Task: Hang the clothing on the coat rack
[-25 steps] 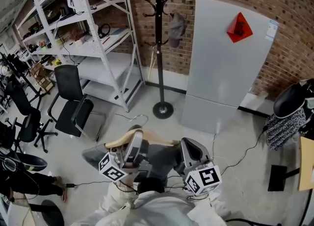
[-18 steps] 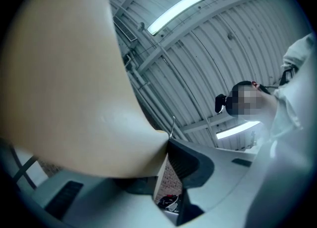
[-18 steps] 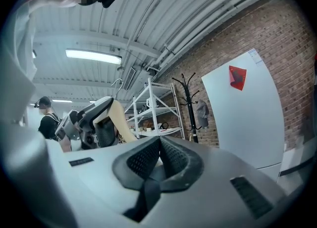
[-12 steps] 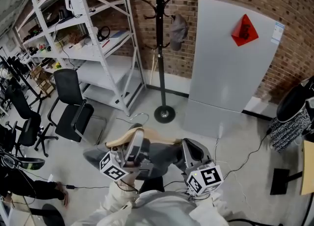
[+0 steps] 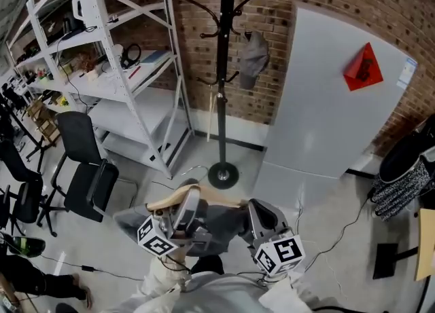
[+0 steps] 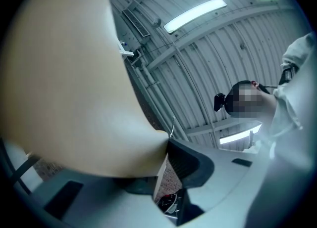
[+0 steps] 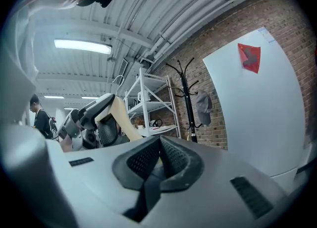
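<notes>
My left gripper [image 5: 188,201] fingers clamp the wooden hanger [image 5: 160,201]; my right gripper [image 5: 260,211] fingers pinch narrowly on the grey clothing [image 5: 221,221]; it hangs low before me, well apart from the coat rack [image 5: 222,67].

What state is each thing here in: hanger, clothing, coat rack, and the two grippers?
Hanger: gripped, not yet on the rack.
Garment: grey, draped over the hanger, held low.
Coat rack: upright, with a cap hanging on one hook.
Left gripper: shut on the hanger.
Right gripper: jaws together, seemingly pinching the garment.
</notes>
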`<state>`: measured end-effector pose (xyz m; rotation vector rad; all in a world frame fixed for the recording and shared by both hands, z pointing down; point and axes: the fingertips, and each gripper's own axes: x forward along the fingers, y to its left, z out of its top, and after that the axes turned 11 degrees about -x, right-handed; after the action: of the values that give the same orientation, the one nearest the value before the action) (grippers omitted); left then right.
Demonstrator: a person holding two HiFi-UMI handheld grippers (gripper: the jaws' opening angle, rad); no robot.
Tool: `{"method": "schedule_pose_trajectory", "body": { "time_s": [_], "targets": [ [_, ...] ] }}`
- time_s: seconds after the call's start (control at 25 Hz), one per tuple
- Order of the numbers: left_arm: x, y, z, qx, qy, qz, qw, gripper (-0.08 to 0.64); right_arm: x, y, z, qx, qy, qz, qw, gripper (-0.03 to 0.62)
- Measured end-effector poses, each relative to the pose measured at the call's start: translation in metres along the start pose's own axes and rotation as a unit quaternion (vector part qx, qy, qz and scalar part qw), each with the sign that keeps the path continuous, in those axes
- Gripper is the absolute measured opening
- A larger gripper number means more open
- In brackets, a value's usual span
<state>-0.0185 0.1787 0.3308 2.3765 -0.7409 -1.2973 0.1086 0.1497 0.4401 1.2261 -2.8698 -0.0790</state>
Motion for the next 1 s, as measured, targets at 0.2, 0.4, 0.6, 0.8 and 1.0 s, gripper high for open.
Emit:
{"method": "schedule_pose_trajectory", "body": {
  "time_s": [0.2, 0.4, 0.6, 0.8, 1.0],
  "targets": [
    [0.025, 0.083, 0.044, -0.015, 0.010, -0.003, 0.9998, 0.098, 0.091, -0.023, 0.003, -0.008, 0.001, -0.014, 1.000, 0.023],
    [0.065, 0.153, 0.083, -0.022, 0.020, -0.013, 0.9995, 0.098, 0.174, -0.054, 0.013, -0.010, 0.001, -0.033, 0.999, 0.023],
    [0.087, 0.202, 0.108, -0.034, 0.036, -0.021, 0.9986, 0.098, 0.240, -0.064, 0.015, -0.006, 0.002, -0.042, 0.999, 0.023],
    [0.101, 0.232, 0.130, -0.037, 0.044, -0.031, 0.9979, 0.099, 0.281, -0.066, 0.012, -0.001, 0.008, -0.049, 0.999, 0.023],
    [0.109, 0.256, 0.138, -0.045, 0.051, -0.034, 0.9971, 0.100, 0.297, -0.069, 0.010, -0.003, 0.012, -0.060, 0.998, 0.023]
  ]
}}
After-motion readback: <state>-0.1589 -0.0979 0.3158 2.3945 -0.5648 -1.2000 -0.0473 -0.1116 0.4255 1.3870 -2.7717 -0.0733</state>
